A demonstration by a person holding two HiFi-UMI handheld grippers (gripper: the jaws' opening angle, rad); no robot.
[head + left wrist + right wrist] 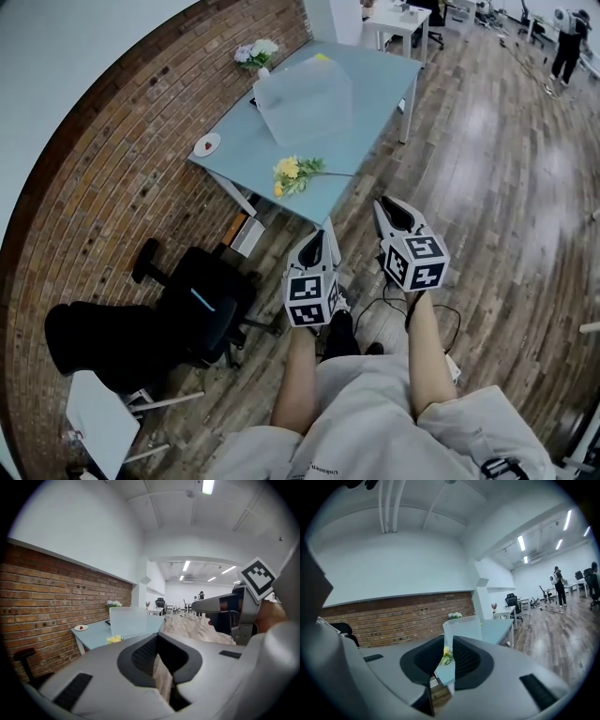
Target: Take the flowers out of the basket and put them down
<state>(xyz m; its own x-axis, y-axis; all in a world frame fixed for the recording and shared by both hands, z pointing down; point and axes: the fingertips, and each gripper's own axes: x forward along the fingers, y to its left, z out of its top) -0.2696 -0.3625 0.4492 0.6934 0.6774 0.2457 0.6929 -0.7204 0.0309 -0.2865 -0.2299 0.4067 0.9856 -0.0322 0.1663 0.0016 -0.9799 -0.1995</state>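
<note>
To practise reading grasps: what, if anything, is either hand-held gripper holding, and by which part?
Nothing is held: the left hand-held gripper and right hand-held gripper are empty; the flowers lie apart on the table.

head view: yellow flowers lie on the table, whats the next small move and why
Likely just lower the left gripper and right gripper: both are empty, and the yellow flowers already lie on the table outside the basket.
</note>
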